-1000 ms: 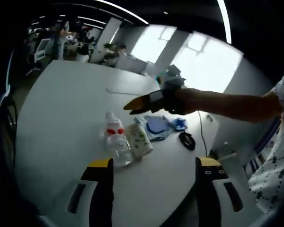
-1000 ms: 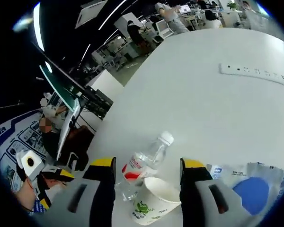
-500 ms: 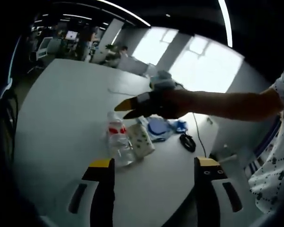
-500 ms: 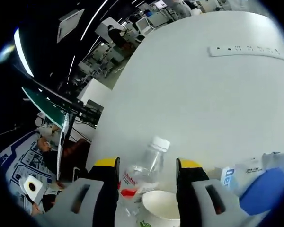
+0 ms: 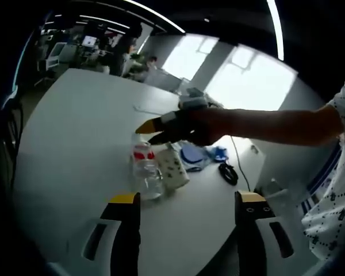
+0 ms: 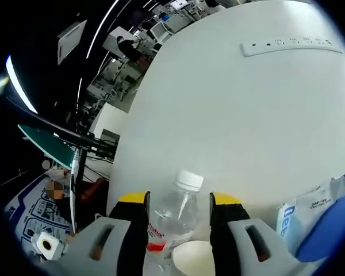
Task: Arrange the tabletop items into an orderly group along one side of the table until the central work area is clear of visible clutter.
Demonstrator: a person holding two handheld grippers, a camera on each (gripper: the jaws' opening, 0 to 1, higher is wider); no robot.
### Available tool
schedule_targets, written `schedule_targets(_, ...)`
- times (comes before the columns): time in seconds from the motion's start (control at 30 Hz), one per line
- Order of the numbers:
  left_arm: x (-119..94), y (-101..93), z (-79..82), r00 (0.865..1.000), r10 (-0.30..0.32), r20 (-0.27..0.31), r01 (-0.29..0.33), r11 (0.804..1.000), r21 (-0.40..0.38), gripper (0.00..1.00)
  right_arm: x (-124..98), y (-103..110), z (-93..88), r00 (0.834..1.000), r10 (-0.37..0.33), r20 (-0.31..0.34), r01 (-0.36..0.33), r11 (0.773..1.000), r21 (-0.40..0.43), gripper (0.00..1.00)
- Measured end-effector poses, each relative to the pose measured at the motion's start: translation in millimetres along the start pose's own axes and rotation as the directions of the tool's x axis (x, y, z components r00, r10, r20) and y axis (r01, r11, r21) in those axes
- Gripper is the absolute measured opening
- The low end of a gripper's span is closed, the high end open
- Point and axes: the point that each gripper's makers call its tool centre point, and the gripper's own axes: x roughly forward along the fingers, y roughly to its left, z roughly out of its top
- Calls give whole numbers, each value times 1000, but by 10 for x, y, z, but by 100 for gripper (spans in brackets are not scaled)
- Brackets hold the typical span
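1. The right hand-held gripper point(image 6: 178, 201) is open, its yellow-tipped jaws standing on either side of the neck of a clear plastic water bottle point(image 6: 175, 210) without visibly clamping it. In the left gripper view the same gripper point(image 5: 149, 129) hovers at the bottle's top, at the end of the person's outstretched arm.
2. The left hand-held gripper point(image 5: 184, 201) is wide open and holds nothing, hanging above the near part of the white worktop point(image 5: 75, 132).
3. The bottle point(image 5: 145, 172) stands upright with a red label, touching or just beside a white paper cup point(image 5: 171, 168) with green print.
4. Risk, as a judgement: the bottle looks light and tall, so closing high on its neck could tip it into the cup and knock both over; a jaw brushing the cup's rim point(image 6: 192, 259) could do the same.
5. Just beyond the cup lie a blue-and-white packet point(image 5: 191, 155) and a smaller blue item point(image 5: 218, 152), then a black mouse-like object point(image 5: 227, 171) with a cable.
6. A white power strip point(image 6: 290, 45) lies well apart across the worktop.
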Motion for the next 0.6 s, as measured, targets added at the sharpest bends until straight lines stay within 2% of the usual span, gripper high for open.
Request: schedule_targets(0.6,-27,95,-39,1000,0,-3,0,1000,-20,62,242,40,-28,999,51,12,-51,995,85,32)
